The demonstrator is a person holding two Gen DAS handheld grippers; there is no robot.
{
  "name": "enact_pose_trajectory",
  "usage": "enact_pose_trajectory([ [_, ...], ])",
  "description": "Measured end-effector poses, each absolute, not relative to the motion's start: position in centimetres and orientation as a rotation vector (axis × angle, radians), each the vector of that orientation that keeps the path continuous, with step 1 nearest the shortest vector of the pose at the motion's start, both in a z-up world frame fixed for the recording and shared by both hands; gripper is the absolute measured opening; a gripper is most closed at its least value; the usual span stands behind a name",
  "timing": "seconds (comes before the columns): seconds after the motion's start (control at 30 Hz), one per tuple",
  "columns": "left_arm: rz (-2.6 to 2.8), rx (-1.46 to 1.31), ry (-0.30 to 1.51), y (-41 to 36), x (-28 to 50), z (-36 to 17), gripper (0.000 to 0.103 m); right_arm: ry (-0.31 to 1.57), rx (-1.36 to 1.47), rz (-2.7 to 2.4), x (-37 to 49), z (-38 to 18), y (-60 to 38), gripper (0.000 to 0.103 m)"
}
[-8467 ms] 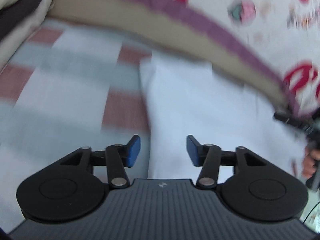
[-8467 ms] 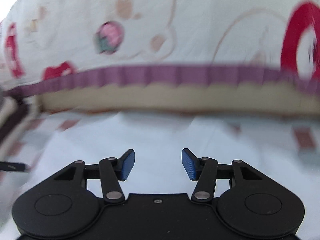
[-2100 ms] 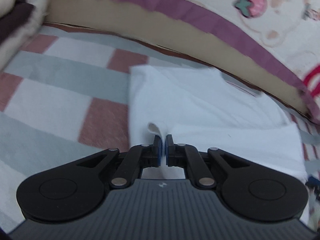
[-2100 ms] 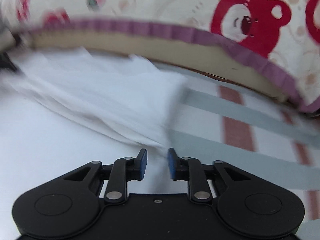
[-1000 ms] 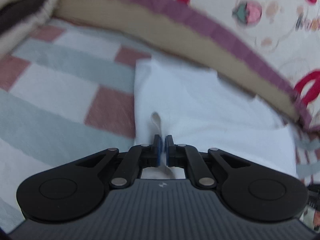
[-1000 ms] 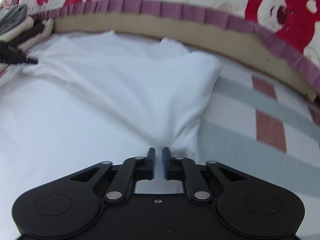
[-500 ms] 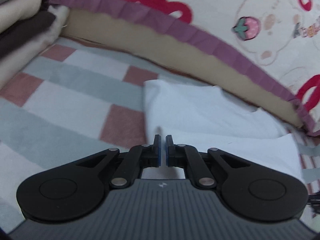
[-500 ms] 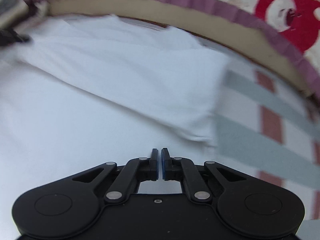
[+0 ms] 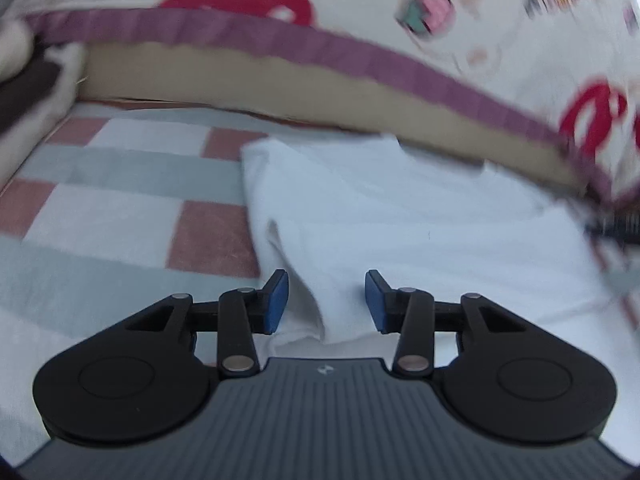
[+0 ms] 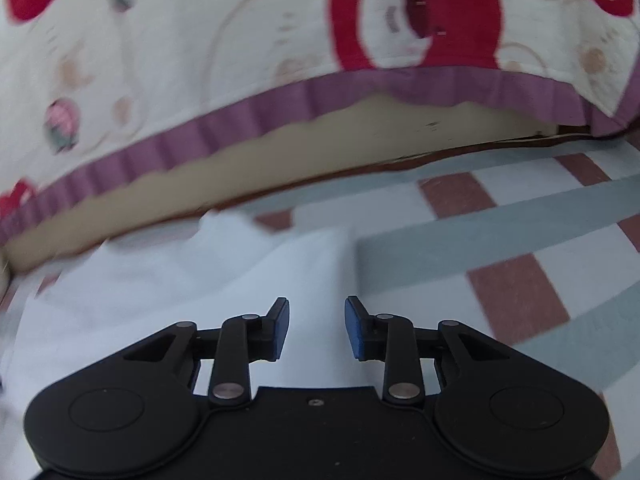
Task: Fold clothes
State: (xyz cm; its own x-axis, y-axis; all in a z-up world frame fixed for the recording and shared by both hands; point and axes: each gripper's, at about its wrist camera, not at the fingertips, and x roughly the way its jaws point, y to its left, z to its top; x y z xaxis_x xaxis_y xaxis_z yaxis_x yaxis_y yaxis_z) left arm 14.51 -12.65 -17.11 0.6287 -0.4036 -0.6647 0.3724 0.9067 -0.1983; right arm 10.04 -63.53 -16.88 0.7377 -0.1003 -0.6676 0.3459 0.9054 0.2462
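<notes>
**A:** Going left to right from the white garment, what have we got?

**B:** To the left of the white garment (image 9: pixel 400 216) there's a dark and cream pile of cloth (image 9: pixel 28 80), blurred, at the edge of the left wrist view. Then bare checked bedsheet (image 9: pixel 120 208), pink, grey and white. The garment itself lies on that sheet, its far edge near the purple-trimmed quilt (image 9: pixel 360 12) with the red bear print. Right of the garment, more sheet.

**A:** Is it folded?

**B:** It looks doubled into a rough rectangle with straight left and right edges, and a layer shows across it. Whether more folds are wanted, I can't judge from this.

**A:** And the grippers?

**B:** The left gripper (image 9: pixel 326 300) has its jaws spread wide with nothing clamped; a small raised ridge of the garment's near left corner stands between them. The right gripper (image 10: pixel 316 326) also has its jaws apart and empty, over the garment's near right edge, right where cloth meets sheet.

**A:** How will the cloth handle?

**B:** Soft, light and limp, I'd say. It will sag and wrinkle from any single pinch, and thin layers can slip apart. Best hold, in my judgement, is the near corners, one per gripper, biting through all layers at once so the edges stay matched.
</notes>
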Motion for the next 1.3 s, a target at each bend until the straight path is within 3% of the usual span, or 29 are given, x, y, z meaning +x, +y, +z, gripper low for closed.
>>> enact_pose_trajectory([
  [0.13,-0.381,0.057,0.789,-12.6,13.7,-17.5,0.002,0.713,0.396,-0.245,11.6,-17.7,-64.4,0.048],
  [0.17,-0.374,0.061,0.794,-12.3,13.6,-17.4,0.0,0.718,0.4,-0.24,12.0,-17.8,-64.5,0.049],
  [0.27,-0.402,0.044,0.827,-11.6,14.2,-17.1,0.0,0.728,0.409,-0.252,12.7,-18.1,-64.6,0.064],
  [0.53,-0.48,-0.047,0.903,-10.4,16.4,-16.8,0.001,0.697,0.737,-0.31,15.7,-20.2,-69.5,0.068],
  [0.67,-0.493,-0.089,0.895,-10.8,17.4,-17.1,0.002,0.782,0.751,-0.261,18.5,-20.1,-71.5,0.068],
  [0.7,-0.496,-0.099,0.893,-11.0,17.6,-17.2,0.002,0.801,0.736,-0.233,19.0,-20.1,-71.4,0.063],
  [0.77,-0.497,-0.114,0.892,-11.3,18.0,-17.4,0.002,0.845,0.698,-0.168,19.7,-20.0,-70.7,0.03],
  [0.87,-0.496,-0.101,0.89,-11.9,18.4,-17.6,0.001,0.878,0.479,-0.141,20.1,-19.6,-67.7,0.009],
  [1.03,-0.476,-0.054,0.887,-12.6,18.4,-17.4,0.002,0.701,0.28,-0.274,19.7,-14.9,-66.2,0.005],
  [1.3,-0.435,-0.037,0.878,-13.2,18.0,-17.4,0.003,0.863,0.177,-0.422,20.8,-16.8,-67.0,0.005],
])
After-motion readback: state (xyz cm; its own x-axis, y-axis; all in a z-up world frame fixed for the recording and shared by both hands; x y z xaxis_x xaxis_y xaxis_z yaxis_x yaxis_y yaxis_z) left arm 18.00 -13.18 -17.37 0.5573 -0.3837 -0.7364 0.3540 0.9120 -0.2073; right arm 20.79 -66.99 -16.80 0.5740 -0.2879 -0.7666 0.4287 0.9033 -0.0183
